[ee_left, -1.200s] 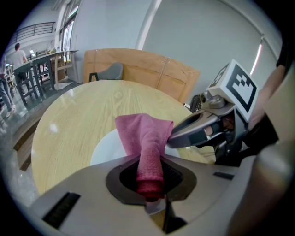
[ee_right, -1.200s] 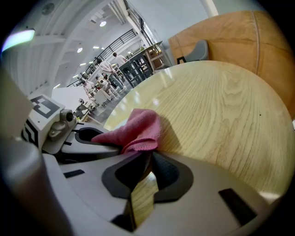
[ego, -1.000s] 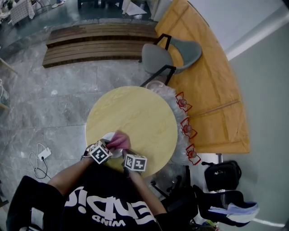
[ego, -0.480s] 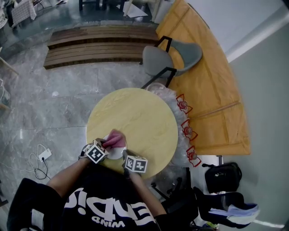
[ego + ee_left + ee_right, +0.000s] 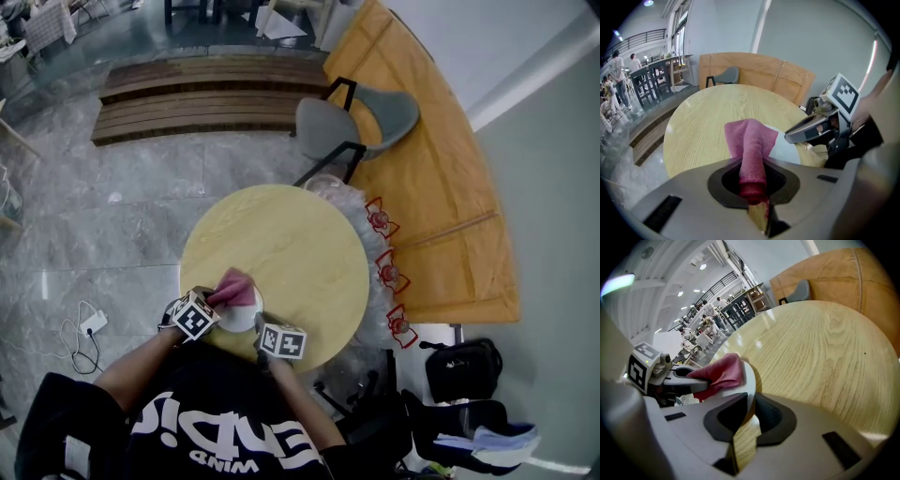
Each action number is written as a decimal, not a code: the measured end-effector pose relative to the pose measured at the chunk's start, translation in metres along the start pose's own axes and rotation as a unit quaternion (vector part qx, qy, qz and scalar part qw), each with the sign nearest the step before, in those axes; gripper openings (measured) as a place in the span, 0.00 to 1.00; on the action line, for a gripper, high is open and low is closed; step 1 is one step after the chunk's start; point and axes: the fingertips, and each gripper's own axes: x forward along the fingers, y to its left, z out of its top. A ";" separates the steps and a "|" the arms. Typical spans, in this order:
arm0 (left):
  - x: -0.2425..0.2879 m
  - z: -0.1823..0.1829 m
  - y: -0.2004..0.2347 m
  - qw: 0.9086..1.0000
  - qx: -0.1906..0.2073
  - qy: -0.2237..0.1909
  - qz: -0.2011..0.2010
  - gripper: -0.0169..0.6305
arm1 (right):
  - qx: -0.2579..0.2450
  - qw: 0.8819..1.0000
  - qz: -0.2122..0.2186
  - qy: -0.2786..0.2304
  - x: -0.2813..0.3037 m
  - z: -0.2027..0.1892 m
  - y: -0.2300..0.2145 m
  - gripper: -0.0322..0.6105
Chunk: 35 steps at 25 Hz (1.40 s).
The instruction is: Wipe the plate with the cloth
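Your left gripper [image 5: 751,176] has its jaws pinching a bunched fold of the pink cloth [image 5: 236,289], and the rest of the cloth fans out ahead of them. Over the last second you drew that gripper a little outward, away from the plate's middle. The cloth went with it: it was heaped over the centre of the plate [image 5: 247,317], and now it lies flatter against the side of the plate farthest from your right gripper. In the left gripper view, one edge of the cloth seems to spill past the rim onto the worktop [image 5: 291,234].

Your right gripper [image 5: 749,413] has not shifted. Its jaws are pressed onto the plate's rim on the side nearest you, holding it down, and the plate sits where it did, near the worktop's edge by your body.

That reads as one wiping stroke run out to the rim. The white face of the plate now shows bare between the cloth and your right gripper, so that stretch has been passed over at least once. The wiping looks to be under way rather than done. A return stroke toward your right gripper would likely cover what this pull missed, provided that rim grip stays firm.
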 end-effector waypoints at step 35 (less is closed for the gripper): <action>0.007 0.000 -0.093 0.995 0.035 -0.002 -0.093 0.10 | 0.014 1.000 -0.012 -0.016 0.000 -0.002 0.001 0.16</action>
